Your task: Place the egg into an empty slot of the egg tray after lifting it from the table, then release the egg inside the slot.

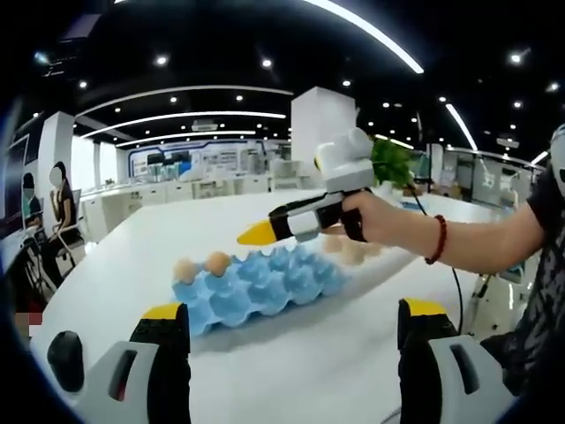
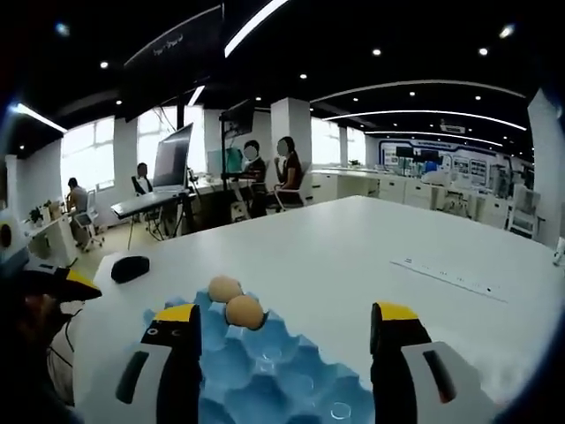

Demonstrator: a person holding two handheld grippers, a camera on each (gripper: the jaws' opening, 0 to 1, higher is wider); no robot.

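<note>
Nearest the lens in the left gripper view, the left tongs [image 1: 293, 340] stand apart and bare above the white counter [image 1: 309, 371], with the blue egg tray [image 1: 256, 283] just beyond them. In the right gripper view the right tongs [image 2: 287, 353] are likewise spread and carry nothing, hovering over the tray [image 2: 265, 375], where two eggs [image 2: 236, 302] sit in far-end slots. The step in hand looks like fetching an egg: bring spread tongs down around its middle, close gently, lift straight up. The left gripper view adds pale eggs [image 1: 353, 252] lying blurred on the counter behind the tray, under a hand [image 1: 380, 216]; the right gripper view adds a dark mouse-like object [image 2: 130, 268].
</note>
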